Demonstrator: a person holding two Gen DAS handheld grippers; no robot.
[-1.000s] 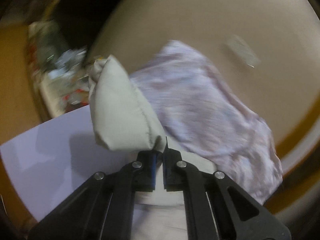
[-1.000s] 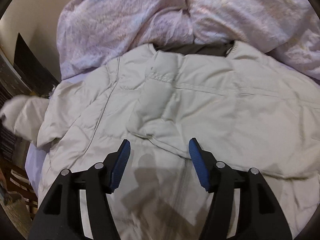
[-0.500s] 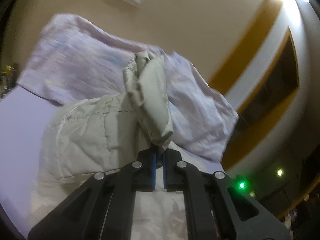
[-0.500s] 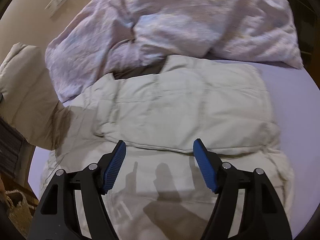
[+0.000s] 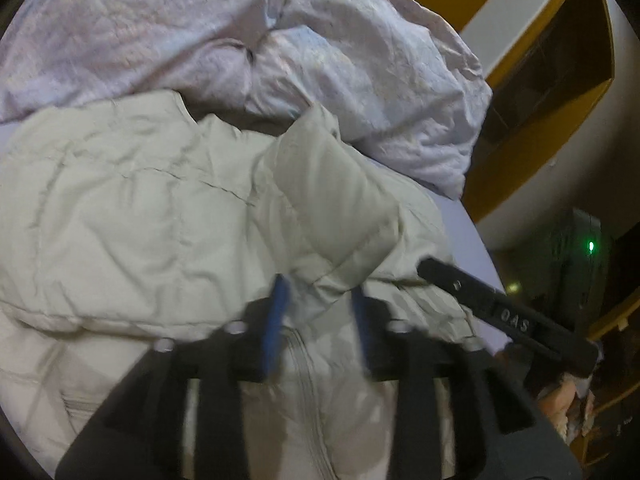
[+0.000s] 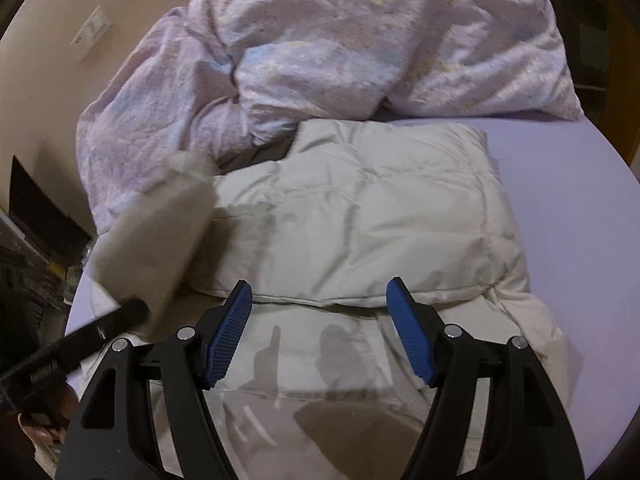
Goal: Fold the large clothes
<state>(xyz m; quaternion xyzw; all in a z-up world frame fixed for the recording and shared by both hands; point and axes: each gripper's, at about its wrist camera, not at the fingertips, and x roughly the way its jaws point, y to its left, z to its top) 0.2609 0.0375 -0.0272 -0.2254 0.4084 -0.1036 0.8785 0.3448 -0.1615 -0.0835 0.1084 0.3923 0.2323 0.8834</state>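
1. I see the jacket (image 6: 360, 216), a pale quilted puffer, lying on the lilac bed sheet (image 6: 568, 216), which carries everything here. Its body covers the middle of the sheet and runs down to the near edge.
2. At the far edge of the sheet a crumpled lilac duvet (image 6: 320, 40) is heaped; the jacket's collar end touches it.
3. In the right wrist view, the jacket's right side is folded inward, with a thick doubled panel lying across the chest and a straight fold line just ahead of my fingertips.
4. My left gripper (image 5: 318, 300) has its blue pads parted. The sleeve (image 5: 332, 200) lies draped across the jacket's body, and its cuff end sits between the pads. The frame is motion-blurred, so I cannot tell whether either pad touches the fabric.
5. In the right wrist view the same sleeve appears as a blurred pale shape near the left edge of the sheet.
6. My right gripper (image 6: 320, 320) is spread wide and grips nothing. It hovers over the jacket's lower front, near the near edge of the sheet.
7. A light switch (image 6: 91, 38) sits on the beige wall (image 6: 40, 92) beyond the far left corner.
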